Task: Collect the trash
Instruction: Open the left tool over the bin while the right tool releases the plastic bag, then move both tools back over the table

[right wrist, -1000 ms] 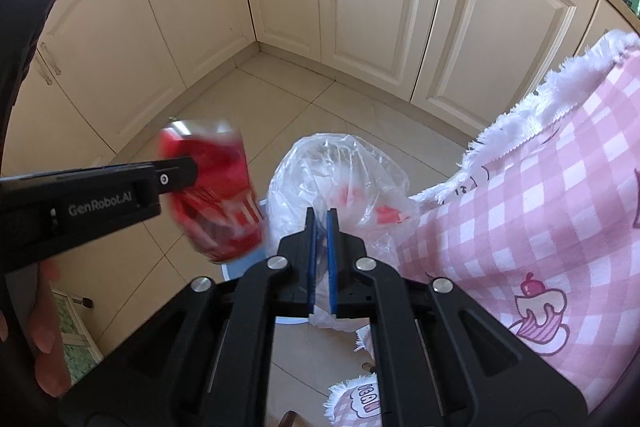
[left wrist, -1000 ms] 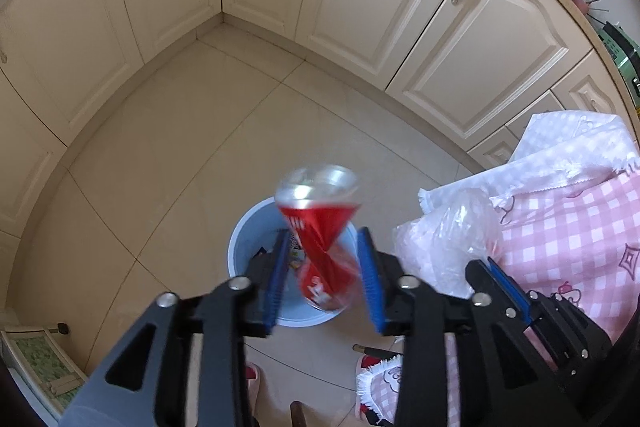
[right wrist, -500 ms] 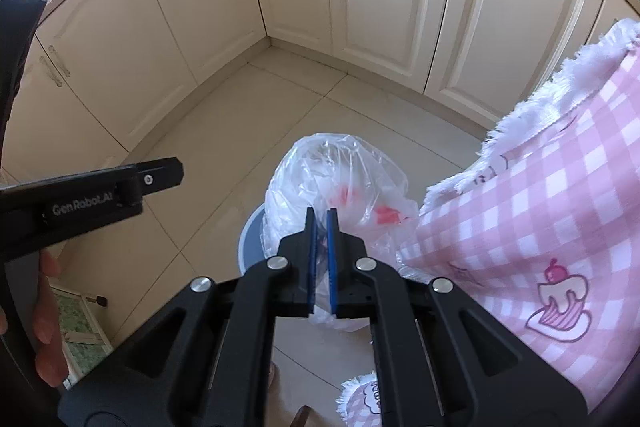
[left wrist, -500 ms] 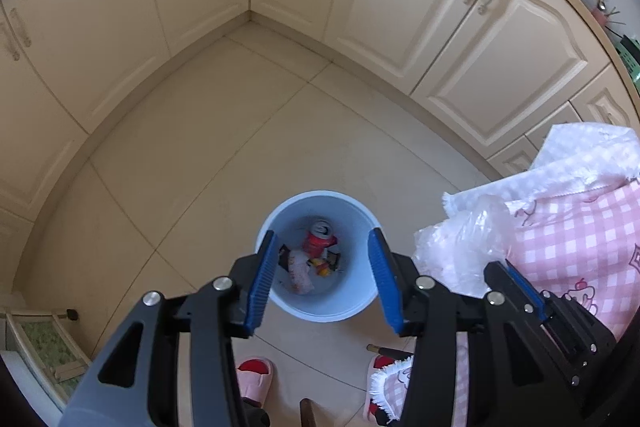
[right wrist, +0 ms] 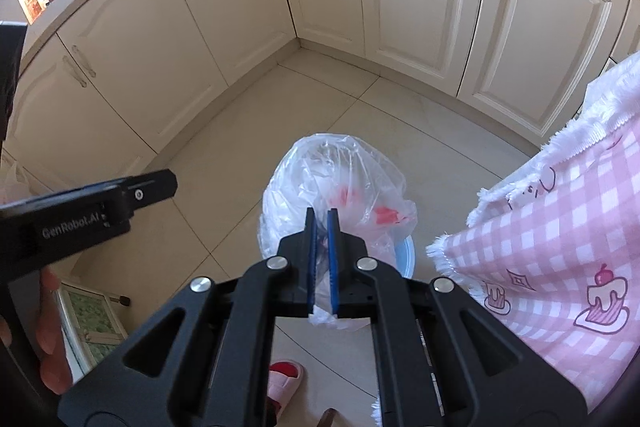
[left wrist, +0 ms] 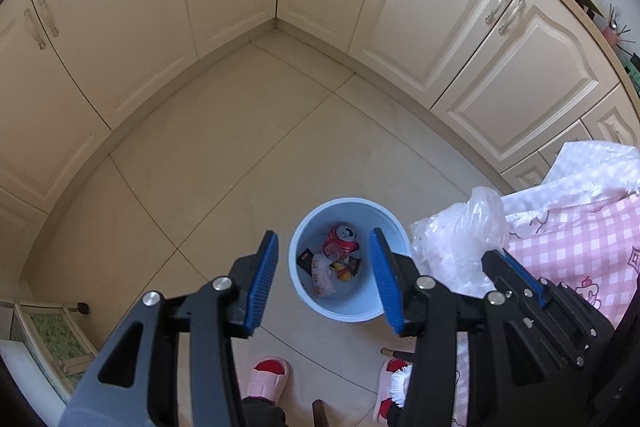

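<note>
Tiled kitchen floor [left wrist: 248, 163], crushed red can [left wrist: 341, 239] in blue bin [left wrist: 356, 311], left gripper [left wrist: 323, 281] apart, right gripper [right wrist: 322, 259] clamping clear bag [right wrist: 340, 187]

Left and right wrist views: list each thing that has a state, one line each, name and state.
Left gripper: open, empty, above the bin.
Right gripper: shut on the clear plastic bag.
Blue trash bin: upright on the floor, no lid, partly filled.
Red soda can: crushed, lying inside the bin.
Cabinet doors: all closed.

Crinkly clear plastic bag [right wrist: 336, 187], smooth blue plastic bin [left wrist: 304, 291], glossy red metal can [left wrist: 340, 241] (dented), fringed cloth [right wrist: 560, 227], satin floor tiles [left wrist: 240, 147]
</note>
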Available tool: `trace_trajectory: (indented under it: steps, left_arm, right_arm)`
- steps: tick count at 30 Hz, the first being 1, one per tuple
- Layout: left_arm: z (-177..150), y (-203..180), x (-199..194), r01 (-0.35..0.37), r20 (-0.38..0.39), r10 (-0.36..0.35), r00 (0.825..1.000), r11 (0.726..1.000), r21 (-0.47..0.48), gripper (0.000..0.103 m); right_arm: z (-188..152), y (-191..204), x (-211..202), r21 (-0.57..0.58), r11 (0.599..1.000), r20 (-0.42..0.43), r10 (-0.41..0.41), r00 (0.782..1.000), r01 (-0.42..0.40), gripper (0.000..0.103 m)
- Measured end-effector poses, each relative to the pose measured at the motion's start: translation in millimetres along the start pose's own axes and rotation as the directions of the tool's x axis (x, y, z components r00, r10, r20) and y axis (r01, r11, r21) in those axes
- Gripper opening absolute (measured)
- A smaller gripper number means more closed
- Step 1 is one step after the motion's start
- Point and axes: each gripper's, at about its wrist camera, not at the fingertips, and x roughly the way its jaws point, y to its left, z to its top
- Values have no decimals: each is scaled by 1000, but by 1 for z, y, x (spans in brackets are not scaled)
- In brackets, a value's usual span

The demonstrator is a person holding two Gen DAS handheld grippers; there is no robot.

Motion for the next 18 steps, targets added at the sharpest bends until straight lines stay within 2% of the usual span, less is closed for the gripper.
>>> trace_trajectory:
  steps: [10,13,15,18]
  left_arm:
    - [-1,-8,-20,24,25,-25,999,1000,18,46]
    - [-4,-12,-28,26,34,-27,999,999,23,46]
    - [-5,-13,-35,29,45,-30,999,999,28,46]
    - [-7,-14,-44,26,55,-28,998,999,28,46]
  right_arm:
    - [3,-3,-16,27,999,22,-25,999,25,9]
    - [2,-5,-24,36,999,37,-36,999,35,23]
    - [3,-5,-30,37,999,53,-28,998,26,37]
    - [3,0,-39,15,1000,85,-24,996,23,41]
